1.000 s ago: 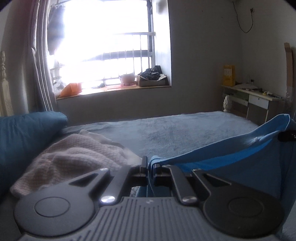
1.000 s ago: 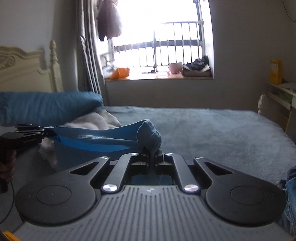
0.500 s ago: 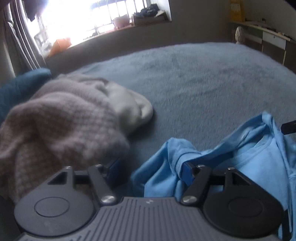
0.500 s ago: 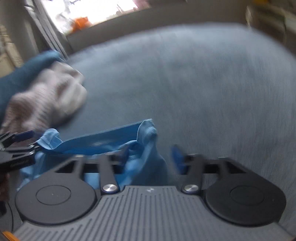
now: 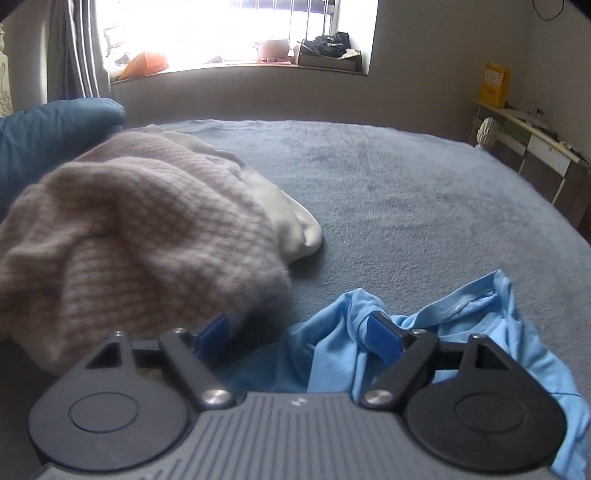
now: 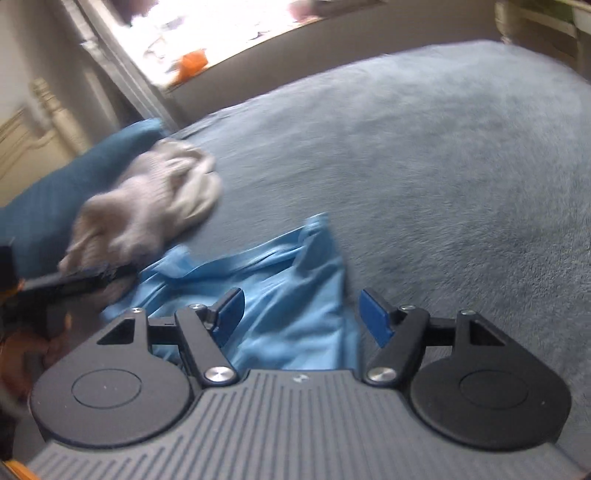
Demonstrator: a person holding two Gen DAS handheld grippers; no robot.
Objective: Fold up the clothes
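While the left wrist camera looks across a bed, the left gripper (image 5: 299, 332) sits low with its jaws spread wide, holding nothing. A crumpled light blue shirt (image 5: 461, 325) lies on the grey-blue blanket (image 5: 406, 192) just ahead — its cloth bunches against the right-hand blue pad (image 5: 384, 336), though nothing pinches it. To the left, a heap of pinkish knitted sweater (image 5: 140, 236) rests on the blanket with a cream garment (image 5: 291, 221) poking out beside it. A dark teal pillow (image 5: 48, 133) lies behind the heap. A bright window (image 5: 229, 29) fills the far wall, and a desk (image 5: 532, 136) stands at the right.

From the right wrist camera, which is blurred, the right gripper (image 6: 301, 314) also has its jaws wide apart and empty. The blue shirt (image 6: 280, 280) lies flat on the blanket (image 6: 443, 155) between and beyond the pads. The sweater (image 6: 147, 199) lies to the upper left, against the pillow (image 6: 55, 206). At the left edge the other gripper (image 6: 74, 282) reaches in near the shirt's corner — its jaws cannot be made out here.
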